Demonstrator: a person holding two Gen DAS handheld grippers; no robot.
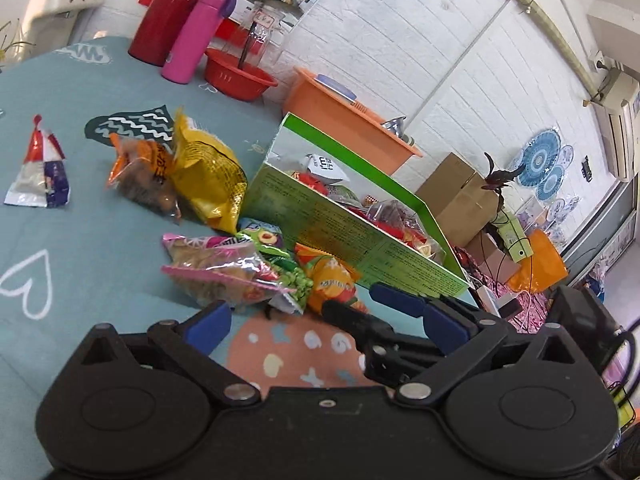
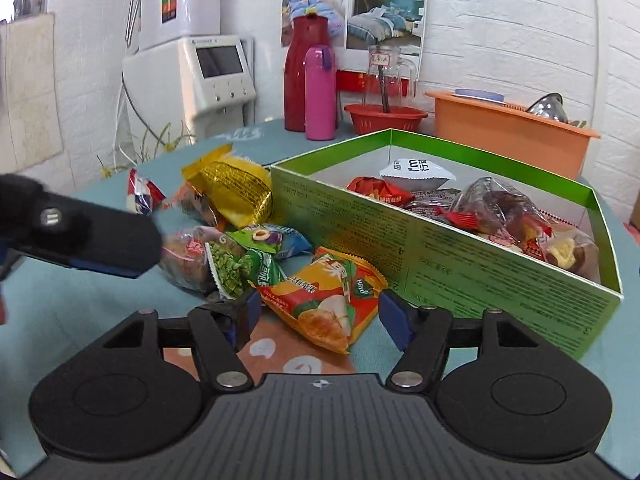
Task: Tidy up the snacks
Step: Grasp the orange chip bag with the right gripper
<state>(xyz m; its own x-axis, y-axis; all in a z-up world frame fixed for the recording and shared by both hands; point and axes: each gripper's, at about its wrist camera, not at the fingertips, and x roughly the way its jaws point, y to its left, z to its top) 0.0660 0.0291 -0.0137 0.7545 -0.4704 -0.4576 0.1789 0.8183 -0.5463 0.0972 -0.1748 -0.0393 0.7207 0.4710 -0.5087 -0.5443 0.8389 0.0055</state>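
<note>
Roughly halfway, I judge: several snacks already lie in the green box point(image 2: 440, 248), while six or so packets remain on the bench point(image 1: 80, 248) beside it, the right gripper point(image 2: 316, 314) wide around the orange packet point(image 2: 324, 300), the left gripper point(image 1: 316, 320) wide and empty.

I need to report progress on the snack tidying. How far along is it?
Several packets already lie in the green box. The right gripper is open around the orange packet, not yet gripping. The yellow bag, green pea packet and others remain on the table.
</note>
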